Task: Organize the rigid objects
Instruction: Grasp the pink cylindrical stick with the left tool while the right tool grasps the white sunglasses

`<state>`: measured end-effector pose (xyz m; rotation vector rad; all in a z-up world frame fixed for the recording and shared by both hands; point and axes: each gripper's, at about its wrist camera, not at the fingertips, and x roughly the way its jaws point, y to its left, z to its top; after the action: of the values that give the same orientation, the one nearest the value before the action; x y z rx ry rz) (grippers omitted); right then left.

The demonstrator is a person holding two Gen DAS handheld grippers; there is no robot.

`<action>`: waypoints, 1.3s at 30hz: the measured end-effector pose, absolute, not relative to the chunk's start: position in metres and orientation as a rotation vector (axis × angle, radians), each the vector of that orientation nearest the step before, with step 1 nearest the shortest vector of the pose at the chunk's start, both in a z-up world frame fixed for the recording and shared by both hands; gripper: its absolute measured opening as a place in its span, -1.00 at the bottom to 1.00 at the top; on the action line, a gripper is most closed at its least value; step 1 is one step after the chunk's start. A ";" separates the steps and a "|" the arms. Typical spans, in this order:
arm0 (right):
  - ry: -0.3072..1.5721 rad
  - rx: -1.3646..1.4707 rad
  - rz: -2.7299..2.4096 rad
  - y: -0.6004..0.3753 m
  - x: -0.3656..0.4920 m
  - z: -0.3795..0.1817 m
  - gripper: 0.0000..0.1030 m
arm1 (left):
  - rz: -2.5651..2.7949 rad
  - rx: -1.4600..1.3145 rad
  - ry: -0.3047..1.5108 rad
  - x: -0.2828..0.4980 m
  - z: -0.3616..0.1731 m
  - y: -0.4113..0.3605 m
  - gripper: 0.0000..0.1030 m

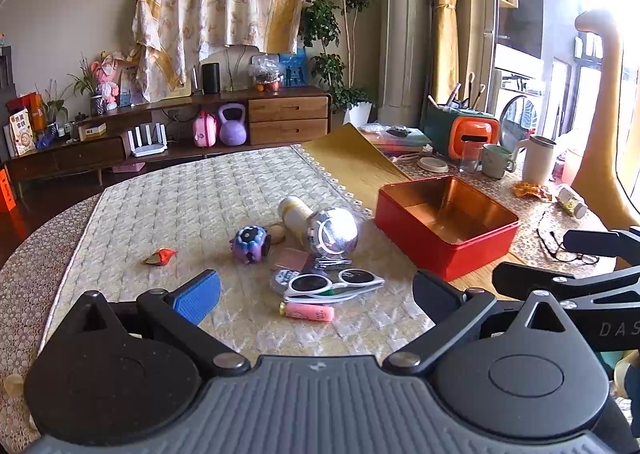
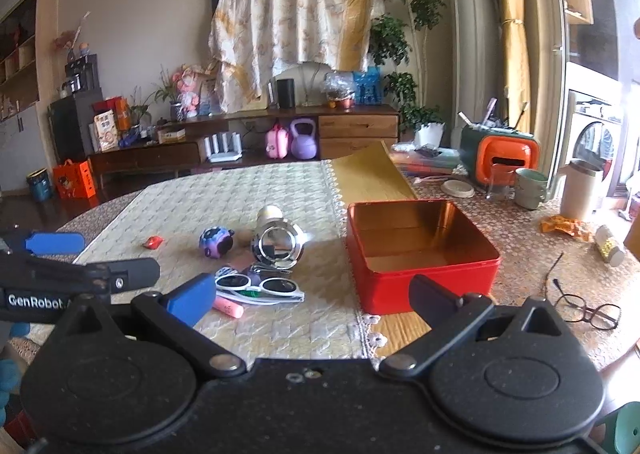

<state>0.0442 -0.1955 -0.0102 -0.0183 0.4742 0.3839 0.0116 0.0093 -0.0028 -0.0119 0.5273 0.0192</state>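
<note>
An open red tin box (image 1: 448,250) (image 2: 420,278) stands empty on the table, right of a cluster of small items. The cluster holds white sunglasses (image 1: 336,282) (image 2: 260,288), a pink tube (image 1: 308,312) (image 2: 228,306), a shiny silver ball-shaped object (image 1: 334,232) (image 2: 278,244), a cream bottle (image 1: 294,214), a purple toy (image 1: 250,244) (image 2: 216,241) and a red wrapped candy (image 1: 160,256) (image 2: 154,241). My left gripper (image 1: 316,294) is open and empty, just short of the sunglasses. My right gripper (image 2: 312,296) is open and empty, between the cluster and the box.
Black-framed glasses (image 2: 588,310) (image 1: 568,250) lie right of the box. Mugs (image 2: 530,186), a white jug (image 2: 578,194), an orange-green organizer (image 2: 500,158) and a small bottle (image 2: 608,244) stand at the back right. A yellow mat (image 2: 368,174) lies behind the box.
</note>
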 end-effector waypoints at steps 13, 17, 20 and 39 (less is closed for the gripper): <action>0.569 -0.096 0.479 -0.174 0.099 -0.028 0.98 | -0.036 0.041 0.621 0.058 -0.052 0.040 1.00; 0.604 -0.164 0.519 -0.161 0.120 -0.037 0.96 | -0.057 0.038 0.650 0.078 -0.070 0.039 1.00; 0.626 -0.205 0.531 -0.148 0.137 -0.046 0.89 | -0.063 0.038 0.662 0.091 -0.081 0.038 1.00; 0.764 -0.294 0.612 -0.111 0.204 -0.105 0.49 | -0.055 0.081 0.727 0.131 -0.130 0.026 0.99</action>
<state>0.2043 -0.1108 -0.1053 -0.2942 0.7643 0.6118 0.1314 0.0260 -0.1300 0.0809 0.7269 -0.0553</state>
